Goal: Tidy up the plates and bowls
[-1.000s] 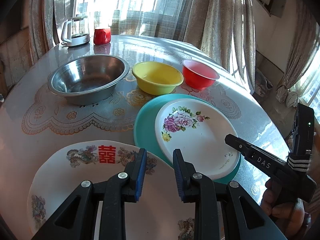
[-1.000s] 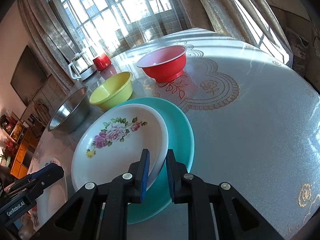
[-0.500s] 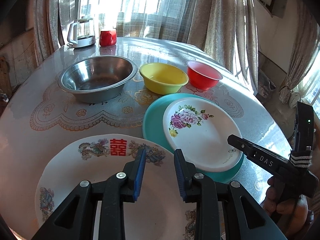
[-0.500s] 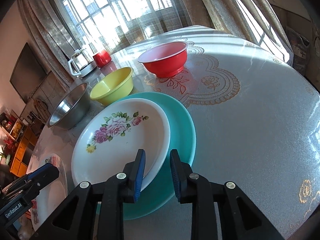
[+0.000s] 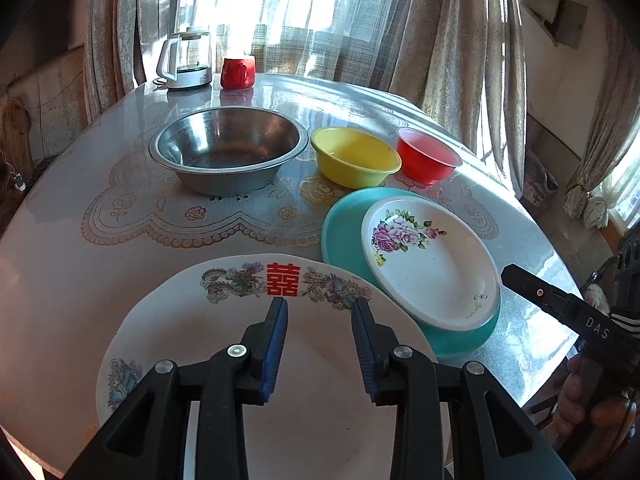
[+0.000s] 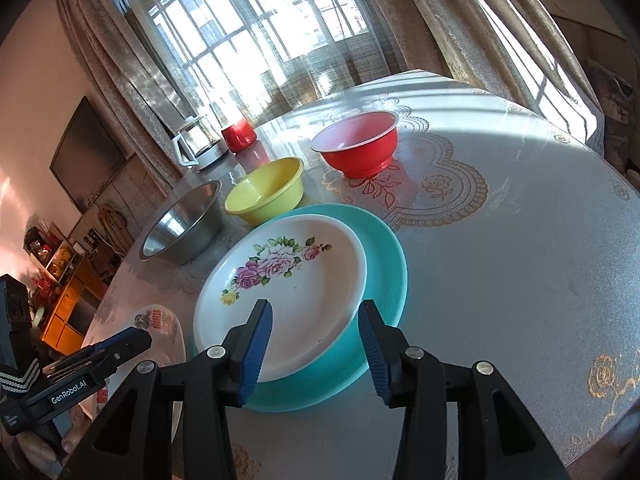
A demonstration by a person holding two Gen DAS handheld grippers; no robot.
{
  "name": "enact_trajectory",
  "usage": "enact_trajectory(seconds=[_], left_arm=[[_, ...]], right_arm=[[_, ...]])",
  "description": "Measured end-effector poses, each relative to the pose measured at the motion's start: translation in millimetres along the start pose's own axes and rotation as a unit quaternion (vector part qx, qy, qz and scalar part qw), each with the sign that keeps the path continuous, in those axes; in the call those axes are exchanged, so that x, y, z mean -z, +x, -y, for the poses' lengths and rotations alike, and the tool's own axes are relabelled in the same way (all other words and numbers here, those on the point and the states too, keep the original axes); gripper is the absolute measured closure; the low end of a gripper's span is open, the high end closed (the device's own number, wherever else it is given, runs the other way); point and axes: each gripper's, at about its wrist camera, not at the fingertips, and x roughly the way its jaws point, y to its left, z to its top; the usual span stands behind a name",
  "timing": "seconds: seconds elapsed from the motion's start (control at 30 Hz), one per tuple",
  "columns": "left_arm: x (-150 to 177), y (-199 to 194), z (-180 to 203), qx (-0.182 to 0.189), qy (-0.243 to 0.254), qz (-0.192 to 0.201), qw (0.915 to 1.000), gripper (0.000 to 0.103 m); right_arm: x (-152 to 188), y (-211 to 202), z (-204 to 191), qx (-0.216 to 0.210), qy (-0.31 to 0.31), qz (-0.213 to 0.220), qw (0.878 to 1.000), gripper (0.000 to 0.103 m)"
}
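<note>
**Plates part-stacked, bowls still loose**

Floral plate [image 6: 296,284] is sitting on teal plate [image 6: 384,280]; big plate [image 5: 224,336] and three bowls are lying separate (judged roughly a third done). Left gripper [image 5: 320,344] and right gripper [image 6: 316,350] are hovering wide open, gripping nothing. Table [image 6: 520,260] is offering free room rightward.

Round table [image 5: 120,248] w/ lace mat: steel bowl [image 5: 226,154], yellow bowl [image 5: 354,160], red bowl [image 5: 426,158], teal plate [image 5: 340,228], big plate [image 5: 168,320], kettle [image 5: 186,58], mug [image 5: 238,73].
</note>
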Motion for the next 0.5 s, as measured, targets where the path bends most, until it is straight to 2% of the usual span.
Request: enact_trajectory(seconds=[0.23,0.5], left_arm=[[3.8,-7.6,-22.3,-0.004,-0.025,0.007,0.9996,0.058],[8.8,-26.3,-63.4,-0.028,-0.065,0.026,0.9972,0.055]], right_arm=[[11.6,-5.6,-22.8,-0.112,-0.035,-0.036,0.992,0.057],[29.3,2.2,-48.5,-0.175,-0.064,-0.087,0.979,0.057]])
